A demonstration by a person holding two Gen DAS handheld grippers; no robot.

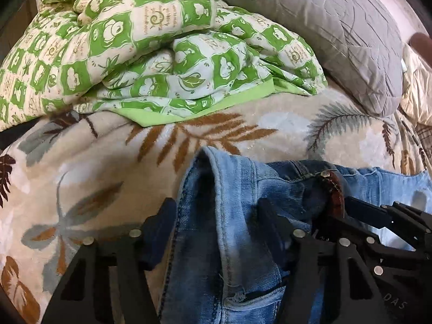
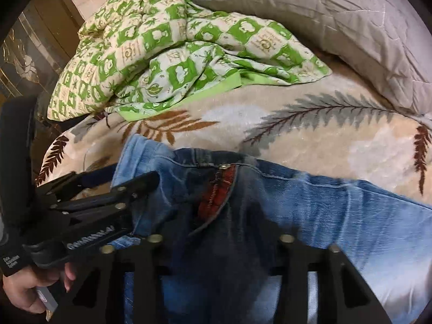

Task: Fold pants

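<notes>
Faded blue denim pants (image 1: 237,189) lie on the leaf-patterned beige blanket (image 1: 94,162). Left gripper (image 1: 216,216): a folded denim edge fills its gap, grip uncertain. Right gripper (image 2: 221,243): waistband denim between its 2 fingers, grip uncertain.

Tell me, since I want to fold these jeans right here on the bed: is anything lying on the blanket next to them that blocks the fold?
Nothing visible does. The jeans lie on bare leaf-print blanket. The green quilt and grey pillow sit farther back, apart from them. Both grippers, left and right, already straddle the denim.
</notes>
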